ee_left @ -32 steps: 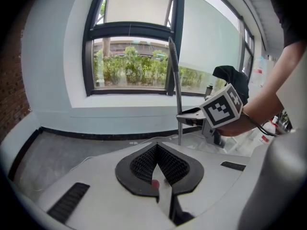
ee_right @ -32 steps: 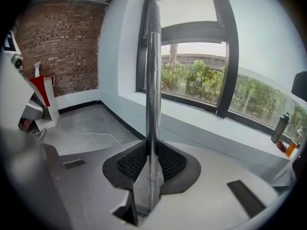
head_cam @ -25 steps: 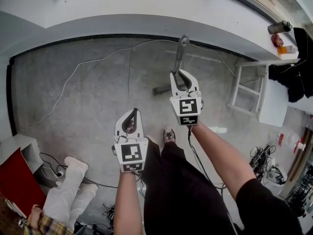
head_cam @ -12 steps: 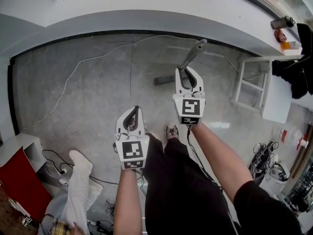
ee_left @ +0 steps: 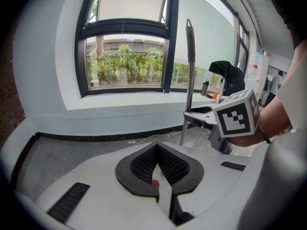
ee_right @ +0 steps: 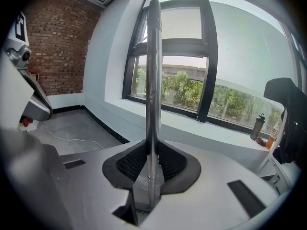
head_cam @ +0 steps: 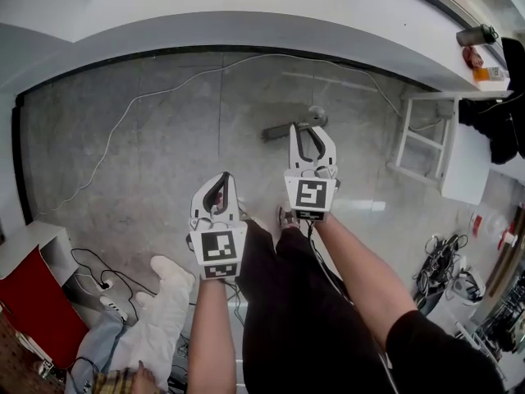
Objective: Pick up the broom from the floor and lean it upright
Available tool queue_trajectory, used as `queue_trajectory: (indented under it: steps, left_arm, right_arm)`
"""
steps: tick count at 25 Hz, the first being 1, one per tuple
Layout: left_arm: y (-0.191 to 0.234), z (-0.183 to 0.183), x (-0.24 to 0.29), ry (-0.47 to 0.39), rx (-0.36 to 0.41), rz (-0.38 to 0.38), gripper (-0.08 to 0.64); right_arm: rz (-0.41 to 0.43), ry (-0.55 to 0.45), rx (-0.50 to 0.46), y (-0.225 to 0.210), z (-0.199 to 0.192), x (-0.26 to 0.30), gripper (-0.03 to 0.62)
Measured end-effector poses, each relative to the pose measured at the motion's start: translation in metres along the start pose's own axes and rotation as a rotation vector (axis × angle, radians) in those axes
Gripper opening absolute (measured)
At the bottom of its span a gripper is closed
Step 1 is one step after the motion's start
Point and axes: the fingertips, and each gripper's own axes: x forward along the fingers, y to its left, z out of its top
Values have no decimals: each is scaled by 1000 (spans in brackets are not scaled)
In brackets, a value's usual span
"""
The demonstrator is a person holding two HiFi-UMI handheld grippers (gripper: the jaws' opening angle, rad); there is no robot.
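- Right gripper: clamps both pads on the broom handle, low on the metal shaft, with the jaws held part-way apart by it
- Broom handle: stands close to upright in front of the white window ledge, reaching well above the ledge's top edge in the right gripper view
- Seen from the head view almost end-on, with the grey handle tip just above the jaws and pointing up toward the camera
- Broom head: rests on the grey floor a little short of the ledge's base, dark and narrow, touching the floor at the handle's foot
- Left gripper: pads pressed together with nothing between them, farther from the ledge than the right gripper and clear of the broom
- White cable: trails across the floor below the ledge, to the left of the broom head
- White stool frame: sits under the ledge's right end, well apart from the broom
- Metal bottle: lies on top of the ledge at that same right end
- Brick wall: meets the ledge's far left end in the right gripper view
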Motion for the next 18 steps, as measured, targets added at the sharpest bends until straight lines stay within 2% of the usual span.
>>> queue_trajectory:
  steps: [11, 18]
  left_arm:
    - [-13, -11, 2, 18, 8, -17, 5]
    - [-19, -14, 1, 19, 6, -20, 5]
  right_arm:
    - [26, 59, -96, 8, -27, -20, 67]
    - [42, 63, -140, 6, -30, -22, 67]
